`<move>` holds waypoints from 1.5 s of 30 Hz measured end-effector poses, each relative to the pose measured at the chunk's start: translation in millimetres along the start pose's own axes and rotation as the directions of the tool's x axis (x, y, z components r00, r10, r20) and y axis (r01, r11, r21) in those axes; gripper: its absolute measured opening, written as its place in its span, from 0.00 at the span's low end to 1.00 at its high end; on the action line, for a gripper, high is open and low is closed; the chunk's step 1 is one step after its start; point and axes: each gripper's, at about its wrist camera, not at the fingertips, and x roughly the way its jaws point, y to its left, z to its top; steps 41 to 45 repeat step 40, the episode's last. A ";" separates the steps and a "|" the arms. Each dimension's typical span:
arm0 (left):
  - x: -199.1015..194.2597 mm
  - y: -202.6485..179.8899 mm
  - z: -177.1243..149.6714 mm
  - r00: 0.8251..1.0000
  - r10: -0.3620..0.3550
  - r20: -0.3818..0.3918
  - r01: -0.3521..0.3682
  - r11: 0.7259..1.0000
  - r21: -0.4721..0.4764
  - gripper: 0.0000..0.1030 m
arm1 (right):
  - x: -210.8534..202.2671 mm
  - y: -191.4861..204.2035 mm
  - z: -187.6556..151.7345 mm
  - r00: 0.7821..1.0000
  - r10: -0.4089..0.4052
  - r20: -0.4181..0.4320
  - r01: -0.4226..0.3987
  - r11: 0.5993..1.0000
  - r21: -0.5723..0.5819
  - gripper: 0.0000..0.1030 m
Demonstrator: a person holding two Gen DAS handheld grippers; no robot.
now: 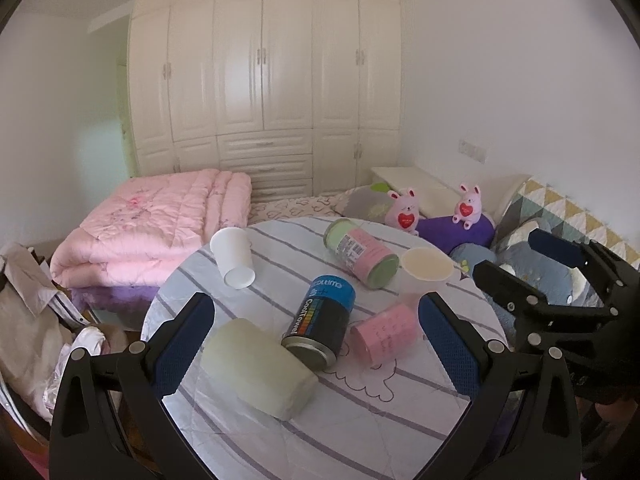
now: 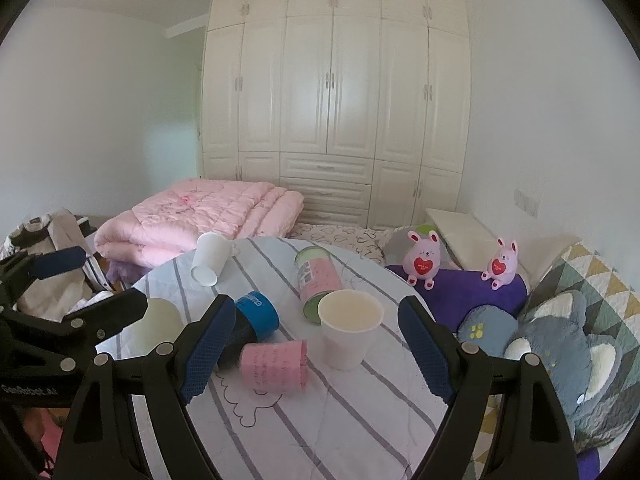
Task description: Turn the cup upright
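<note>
A round table [image 1: 360,412] with a striped cloth holds several cups and cans. A white cup [image 1: 234,256] stands upside down at the far left; it also shows in the right wrist view [image 2: 209,258]. Another white cup [image 2: 349,332] stands upright near the right edge [image 1: 426,270]. A pale green cup [image 1: 256,368] and a pink cup [image 1: 386,334] lie on their sides. My left gripper [image 1: 316,354] is open above the near table. My right gripper [image 2: 316,346] is open, just in front of the upright cup and the pink cup [image 2: 276,366].
A blue-black can [image 1: 326,320] and a pink-green can [image 1: 362,252] lie on their sides mid-table. A pink quilt [image 1: 160,224] sits on the bed behind. Pink plush toys [image 2: 424,258] and pillows [image 2: 576,344] lie right of the table. Bags [image 1: 32,312] are at the left.
</note>
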 end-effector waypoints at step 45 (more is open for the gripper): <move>40.5 -1.7 -3.4 0.997 0.014 -0.079 -0.016 0.999 -0.029 1.00 | 44.9 -31.1 -16.6 0.991 -0.024 -0.135 0.033 0.997 0.067 0.82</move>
